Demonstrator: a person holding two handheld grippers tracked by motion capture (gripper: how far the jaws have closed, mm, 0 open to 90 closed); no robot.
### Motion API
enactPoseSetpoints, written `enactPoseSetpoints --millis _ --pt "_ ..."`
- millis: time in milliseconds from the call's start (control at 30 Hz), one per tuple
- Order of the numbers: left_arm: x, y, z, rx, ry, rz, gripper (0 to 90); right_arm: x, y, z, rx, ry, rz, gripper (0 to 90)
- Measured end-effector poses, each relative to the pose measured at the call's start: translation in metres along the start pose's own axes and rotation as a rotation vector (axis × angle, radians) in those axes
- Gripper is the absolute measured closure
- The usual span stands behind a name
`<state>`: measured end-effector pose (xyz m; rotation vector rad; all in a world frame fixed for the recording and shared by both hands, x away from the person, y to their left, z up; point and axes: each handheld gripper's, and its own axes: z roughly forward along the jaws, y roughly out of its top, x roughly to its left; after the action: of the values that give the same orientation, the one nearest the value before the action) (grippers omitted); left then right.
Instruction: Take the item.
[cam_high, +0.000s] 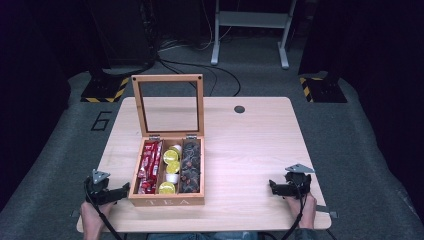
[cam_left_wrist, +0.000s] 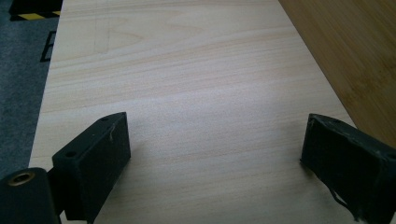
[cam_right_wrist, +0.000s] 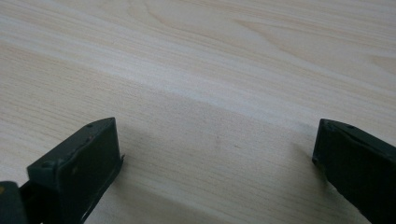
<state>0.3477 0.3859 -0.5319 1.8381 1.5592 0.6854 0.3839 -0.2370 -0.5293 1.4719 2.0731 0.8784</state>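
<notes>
Wooden tea box (cam_high: 167, 200) stands lid-up, its compartments full. Left gripper (cam_high: 120, 191) and right gripper (cam_high: 274, 187) rest on the worktop (cam_high: 250, 150), jaws wide apart and empty; handling seems not yet begun.

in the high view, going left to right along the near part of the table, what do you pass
left claw → red packets in the tea box's left compartment → yellow-topped cups in the middle one → dark pieces in the right one → bare table → right claw

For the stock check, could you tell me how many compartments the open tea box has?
3 in the tea box: left with red packets, middle with yellow capsules, right with dark items.
</notes>
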Motion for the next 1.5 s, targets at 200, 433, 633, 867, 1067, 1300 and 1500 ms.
enactPoseSetpoints --millis 200,433,633,867,1067,1300,1500 --pt "0.000 0.000 -0.001 -0.008 -0.001 0.003 7.8 0.000 0.000 0.000 -0.002 -0.003 0.001 0.0" --pt "-0.002 0.002 -0.004 -0.027 -0.010 0.002 8.0 0.000 0.000 0.000 -0.003 -0.005 0.007 0.0" --pt "-0.002 0.007 -0.010 -0.040 -0.008 0.009 8.2 0.000 0.000 0.000 -0.004 -0.006 0.008 0.0" --pt "-0.001 0.016 -0.020 -0.053 -0.019 0.029 8.4 0.000 0.000 0.000 -0.006 -0.007 0.012 0.0" --pt "-0.002 0.022 -0.027 -0.081 -0.009 0.049 8.6 0.000 0.000 0.000 -0.001 -0.007 0.010 0.0" --pt "-0.004 0.033 -0.038 -0.098 -0.021 0.062 8.7 0.000 0.000 0.000 0.000 -0.004 0.007 0.0" --pt "-0.008 0.042 -0.045 -0.117 -0.031 0.080 8.7 0.000 -0.001 0.000 0.000 -0.006 0.009 0.0"
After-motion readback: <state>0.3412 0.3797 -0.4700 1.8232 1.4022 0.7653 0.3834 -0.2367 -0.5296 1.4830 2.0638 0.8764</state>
